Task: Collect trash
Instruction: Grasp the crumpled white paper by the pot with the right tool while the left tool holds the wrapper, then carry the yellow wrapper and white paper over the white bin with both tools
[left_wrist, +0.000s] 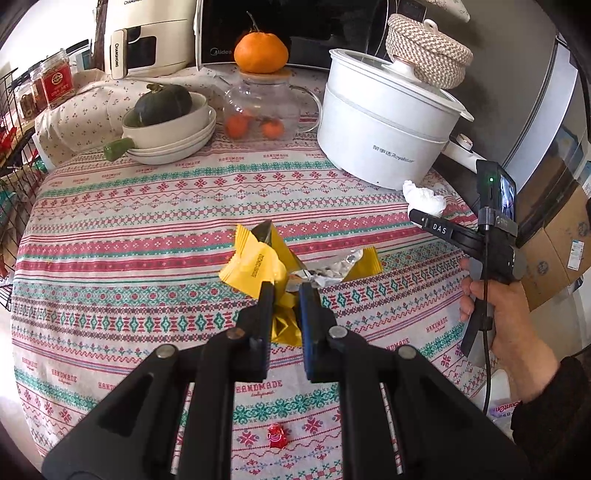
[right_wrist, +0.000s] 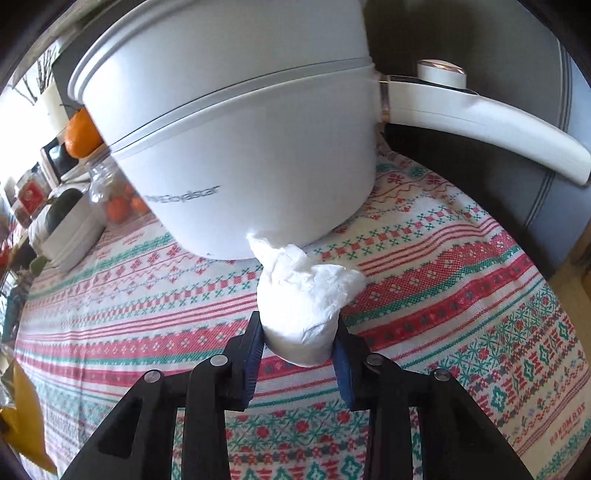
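My left gripper (left_wrist: 287, 291) is shut on a crumpled yellow snack wrapper (left_wrist: 258, 266) with a silver inside, mid-table on the patterned cloth. My right gripper (right_wrist: 298, 326) is closed around a crumpled white tissue (right_wrist: 303, 295) that lies just in front of the white electric pot (right_wrist: 240, 147). In the left wrist view the tissue (left_wrist: 423, 197) and the right gripper (left_wrist: 421, 216) show at the right, beside the pot (left_wrist: 384, 122). A small red candy wrapper (left_wrist: 277, 435) lies near the table's front edge.
A glass teapot (left_wrist: 266, 107) with an orange (left_wrist: 260, 51) on its lid, stacked bowls holding a green squash (left_wrist: 166, 122), a woven basket (left_wrist: 428, 48), a microwave and jars stand at the back. The pot's long handle (right_wrist: 480, 122) sticks out right. Cardboard boxes sit beyond the table's right edge.
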